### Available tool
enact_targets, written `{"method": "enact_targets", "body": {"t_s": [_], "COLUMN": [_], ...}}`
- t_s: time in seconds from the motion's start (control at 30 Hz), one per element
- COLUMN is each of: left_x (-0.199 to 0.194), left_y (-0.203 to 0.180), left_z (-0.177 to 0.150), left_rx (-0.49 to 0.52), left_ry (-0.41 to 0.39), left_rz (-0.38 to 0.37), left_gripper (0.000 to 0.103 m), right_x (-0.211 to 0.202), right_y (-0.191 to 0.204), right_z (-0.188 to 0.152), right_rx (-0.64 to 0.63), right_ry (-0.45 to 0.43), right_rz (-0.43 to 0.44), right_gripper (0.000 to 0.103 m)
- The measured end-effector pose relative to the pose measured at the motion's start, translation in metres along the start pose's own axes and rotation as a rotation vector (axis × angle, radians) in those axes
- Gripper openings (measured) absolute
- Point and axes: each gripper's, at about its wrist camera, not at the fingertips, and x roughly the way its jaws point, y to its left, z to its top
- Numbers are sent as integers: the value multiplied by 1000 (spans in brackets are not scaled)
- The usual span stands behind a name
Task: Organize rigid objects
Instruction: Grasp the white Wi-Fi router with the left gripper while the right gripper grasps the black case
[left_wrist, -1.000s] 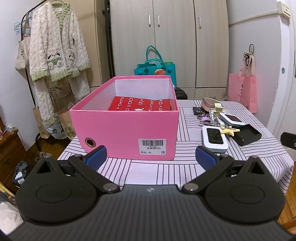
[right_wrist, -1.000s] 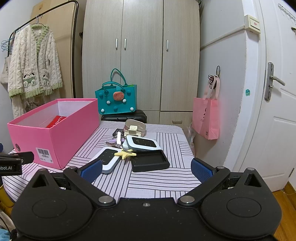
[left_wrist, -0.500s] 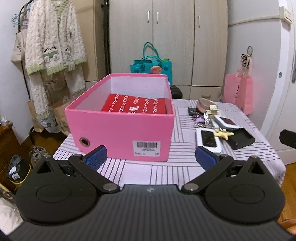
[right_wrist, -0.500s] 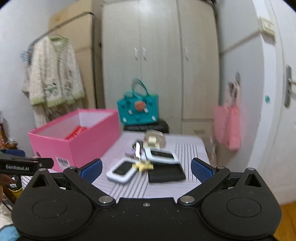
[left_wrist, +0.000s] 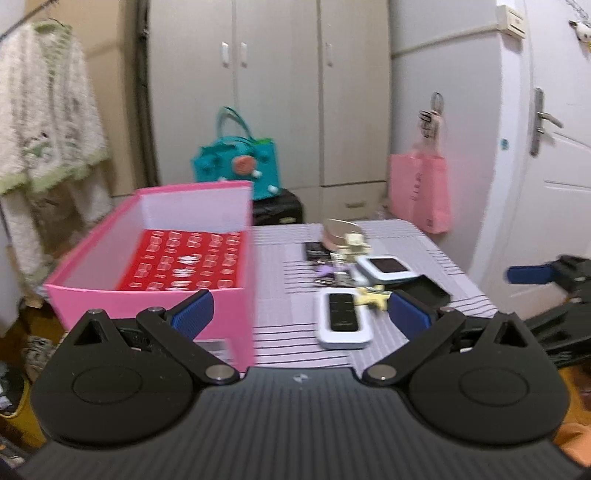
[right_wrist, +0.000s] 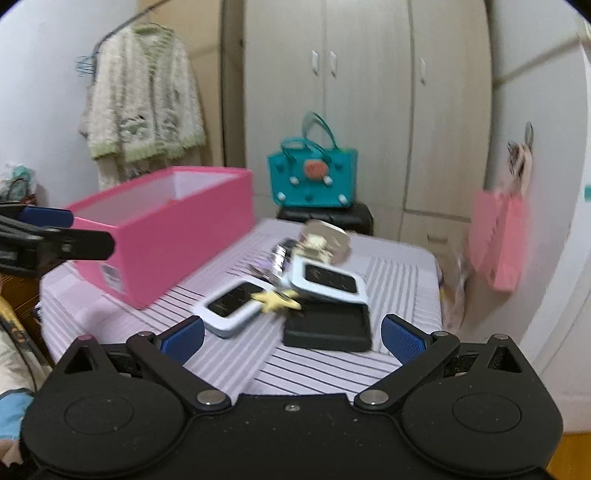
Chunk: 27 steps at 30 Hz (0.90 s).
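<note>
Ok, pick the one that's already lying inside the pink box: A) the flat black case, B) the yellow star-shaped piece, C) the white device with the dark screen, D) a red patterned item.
D: the left wrist view shows the red patterned item on the floor of the pink box, while the others lie on the striped table.

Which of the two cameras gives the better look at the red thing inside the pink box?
The left wrist view: it looks down into the pink box and shows the red patterned top. The right wrist view sees the box mostly side-on, with barely a red speck.
</note>
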Motion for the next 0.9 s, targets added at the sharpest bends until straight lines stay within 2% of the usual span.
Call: {"method": "enact_targets", "body": {"t_s": [0.17, 0.33, 0.4, 0.5, 0.63, 0.73, 0.9], "left_x": [29, 57, 70, 88, 116, 129, 137], "left_y": [-22, -35, -40, -44, -46, -41, -38], "left_z": [1, 2, 2, 3, -3, -8, -8], "left_rx": [48, 61, 73, 86, 114, 96, 105], "left_ry": [21, 45, 61, 93, 173, 225, 235], "left_rz": [-47, -74, -66, -48, -23, -4, 22], "left_gripper": [99, 99, 99, 93, 86, 85, 84], "right_x": [32, 54, 62, 75, 94, 106, 119], "right_y": [-20, -24, -23, -24, -29, -31, -34], "right_z": [-11, -18, -19, -20, -20, -13, -7], "right_rx": [53, 13, -13, -40, -19, -17, 0], "right_ry": [37, 52, 65, 98, 164, 183, 184], "right_rz": [3, 27, 36, 27, 36, 49, 52], "right_gripper": [103, 103, 103, 103, 103, 103, 103]}}
